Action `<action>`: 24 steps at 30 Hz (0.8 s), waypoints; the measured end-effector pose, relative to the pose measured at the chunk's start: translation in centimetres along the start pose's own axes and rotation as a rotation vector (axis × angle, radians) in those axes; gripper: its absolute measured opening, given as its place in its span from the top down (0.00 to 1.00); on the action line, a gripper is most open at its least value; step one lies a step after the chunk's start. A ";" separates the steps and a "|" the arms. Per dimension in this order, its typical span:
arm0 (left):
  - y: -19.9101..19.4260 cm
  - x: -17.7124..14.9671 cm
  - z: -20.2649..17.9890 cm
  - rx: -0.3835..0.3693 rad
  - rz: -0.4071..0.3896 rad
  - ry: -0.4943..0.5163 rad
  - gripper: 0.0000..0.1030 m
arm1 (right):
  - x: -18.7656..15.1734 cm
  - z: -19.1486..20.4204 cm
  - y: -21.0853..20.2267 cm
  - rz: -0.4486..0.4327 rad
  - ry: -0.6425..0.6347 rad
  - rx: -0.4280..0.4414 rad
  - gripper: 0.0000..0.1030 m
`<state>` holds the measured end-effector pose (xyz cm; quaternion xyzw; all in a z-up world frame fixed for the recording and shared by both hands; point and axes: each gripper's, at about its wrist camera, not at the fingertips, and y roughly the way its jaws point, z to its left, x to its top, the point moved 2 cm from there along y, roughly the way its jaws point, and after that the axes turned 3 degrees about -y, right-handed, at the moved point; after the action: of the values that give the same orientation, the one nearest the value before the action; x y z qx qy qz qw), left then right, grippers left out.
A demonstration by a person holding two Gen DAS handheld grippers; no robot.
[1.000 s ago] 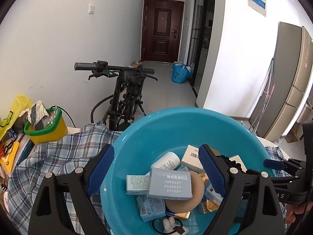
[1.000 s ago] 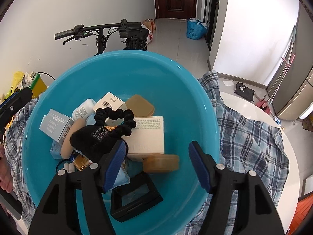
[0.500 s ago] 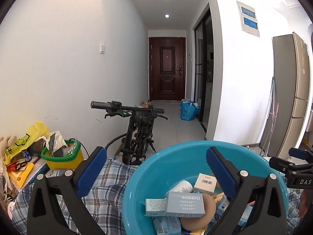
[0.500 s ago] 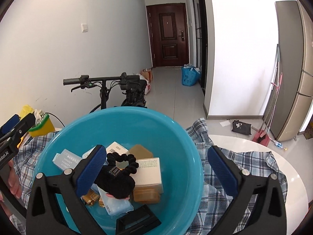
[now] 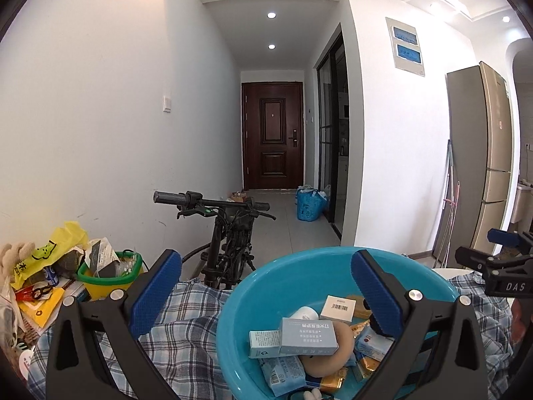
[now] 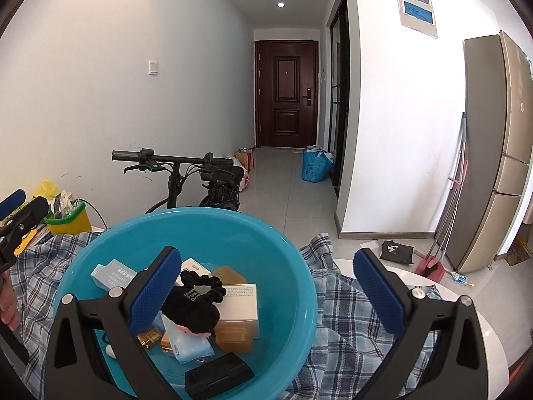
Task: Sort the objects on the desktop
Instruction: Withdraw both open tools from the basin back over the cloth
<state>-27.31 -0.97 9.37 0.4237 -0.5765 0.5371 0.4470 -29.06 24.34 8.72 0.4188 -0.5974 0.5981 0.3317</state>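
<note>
A round turquoise basin (image 5: 276, 273) (image 6: 233, 230) sits on a plaid cloth (image 5: 180, 346) (image 6: 346, 326). Inside lie several small items: pale blue boxes (image 5: 308, 336) (image 6: 113, 275), a white barcode box (image 5: 339, 307), a black scrunchie (image 6: 205, 283) on a black pouch, a white carton (image 6: 241, 303), a tan case (image 6: 233, 335) and a black box (image 6: 218, 376). My left gripper (image 5: 265, 295) is open, raised over the basin's left rim, nothing between its blue pads. My right gripper (image 6: 266, 295) is open above the basin's right rim, also empty.
A yellow tub with a green rim (image 5: 111, 278) (image 6: 68, 221) and a pile of bags and papers (image 5: 36, 276) crowd the table's left side. A black bicycle (image 5: 230, 233) (image 6: 200, 180) stands just beyond the table. White tabletop (image 6: 466, 316) shows at right.
Both grippers opened wide, lifted and tilted up away from the basin's contents, so the hallway now fills the upper views. The basin's items lie where they were.
</note>
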 end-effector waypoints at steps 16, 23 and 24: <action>-8.0 -0.4 -2.4 -0.083 0.064 -0.017 0.00 | -0.6 -0.2 -8.6 -0.129 -0.020 0.007 0.00; -10.1 -1.8 -3.0 -0.061 0.070 0.065 0.00 | -0.6 0.7 -11.2 -0.190 -0.029 0.004 0.00; -10.4 -2.0 -3.1 -0.065 0.074 0.071 0.00 | -0.6 0.7 -11.4 -0.194 -0.028 0.001 0.00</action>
<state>-16.55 1.47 10.01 0.3678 -0.5926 0.5490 0.4606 -18.46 24.49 13.11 0.4832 -0.5582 0.5577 0.3793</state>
